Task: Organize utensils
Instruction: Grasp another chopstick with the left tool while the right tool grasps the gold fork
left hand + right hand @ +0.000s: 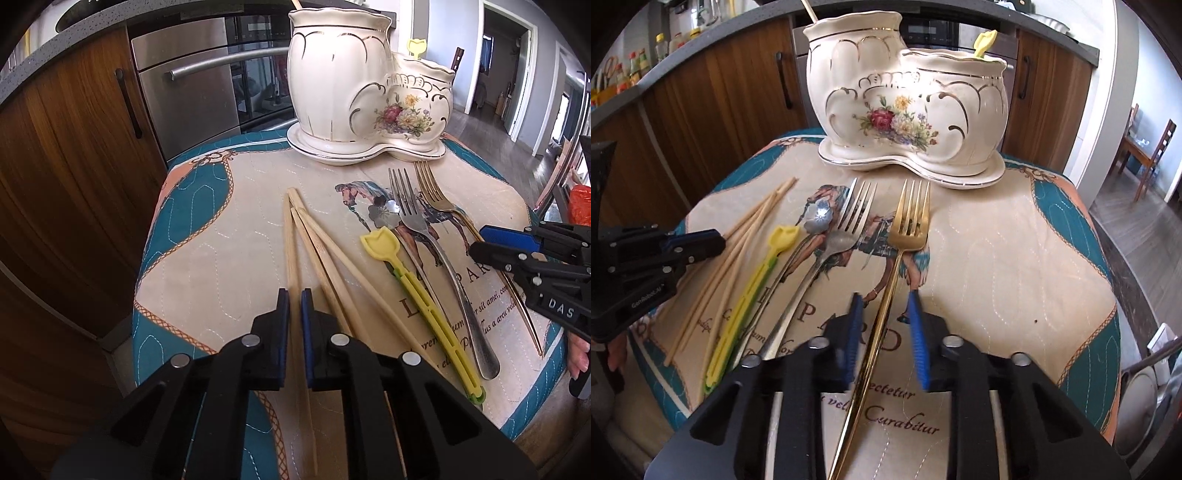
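A cream ceramic double utensil holder (369, 99) (908, 99) stands at the back of the mat, with a yellow plastic utensil (984, 42) in its small pot. On the mat lie several bamboo chopsticks (325, 254) (738, 251), a yellow plastic spoon (417, 291) (746, 295), a flower-head spoon (386, 212) (817, 218), a silver fork (432, 247) (831, 247) and a gold fork (447, 210) (905, 236). My left gripper (294, 299) is shut on one chopstick (291, 243). My right gripper (884, 306) is open, its jaws astride the gold fork's handle.
The quilted teal and beige mat (221, 236) (1015, 258) covers a small table. Wooden cabinets (74, 166) and a steel oven (207, 81) stand behind. A doorway and a wooden chair (1152, 147) lie to the right.
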Action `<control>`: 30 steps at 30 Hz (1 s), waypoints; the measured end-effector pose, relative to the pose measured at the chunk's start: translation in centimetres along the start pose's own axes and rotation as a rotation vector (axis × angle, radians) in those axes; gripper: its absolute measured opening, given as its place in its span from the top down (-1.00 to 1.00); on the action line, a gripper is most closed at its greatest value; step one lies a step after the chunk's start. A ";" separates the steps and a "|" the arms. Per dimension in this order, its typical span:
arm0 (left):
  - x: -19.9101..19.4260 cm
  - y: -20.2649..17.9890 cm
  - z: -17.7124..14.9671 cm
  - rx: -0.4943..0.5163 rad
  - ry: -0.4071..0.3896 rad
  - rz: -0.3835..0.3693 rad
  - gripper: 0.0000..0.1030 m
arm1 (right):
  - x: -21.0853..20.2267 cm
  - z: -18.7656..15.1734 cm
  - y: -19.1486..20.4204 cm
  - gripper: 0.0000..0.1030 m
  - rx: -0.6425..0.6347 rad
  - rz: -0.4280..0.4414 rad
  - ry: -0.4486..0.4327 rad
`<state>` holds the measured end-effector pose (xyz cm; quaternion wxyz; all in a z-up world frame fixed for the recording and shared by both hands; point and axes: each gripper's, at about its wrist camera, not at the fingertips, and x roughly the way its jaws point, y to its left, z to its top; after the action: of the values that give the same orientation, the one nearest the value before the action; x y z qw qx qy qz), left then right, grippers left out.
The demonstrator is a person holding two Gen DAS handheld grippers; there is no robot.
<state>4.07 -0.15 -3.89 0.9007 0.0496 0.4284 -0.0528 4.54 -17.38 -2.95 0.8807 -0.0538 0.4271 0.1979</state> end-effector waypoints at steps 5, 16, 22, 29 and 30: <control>0.0 0.3 0.0 -0.005 -0.002 -0.012 0.87 | -0.1 -0.3 -0.8 0.80 0.057 0.045 -0.010; -1.0 1.9 0.1 -0.069 -0.016 -0.047 0.88 | -1.9 -1.5 -2.0 0.86 0.104 0.095 -0.060; -3.3 3.4 0.6 -0.107 -0.077 -0.038 0.88 | -3.7 -1.6 -1.9 0.86 0.102 0.161 -0.121; -8.2 3.8 2.2 -0.123 -0.289 -0.129 0.88 | -7.3 -0.6 -1.7 0.86 0.099 0.244 -0.282; -8.6 3.7 2.5 -0.120 -0.308 -0.140 0.88 | -7.8 -0.4 -1.7 0.86 0.096 0.250 -0.304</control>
<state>1.12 3.63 4.57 0.9511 -0.0428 0.2902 -0.0970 0.58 -21.35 2.68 0.9052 0.0722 0.3015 0.2908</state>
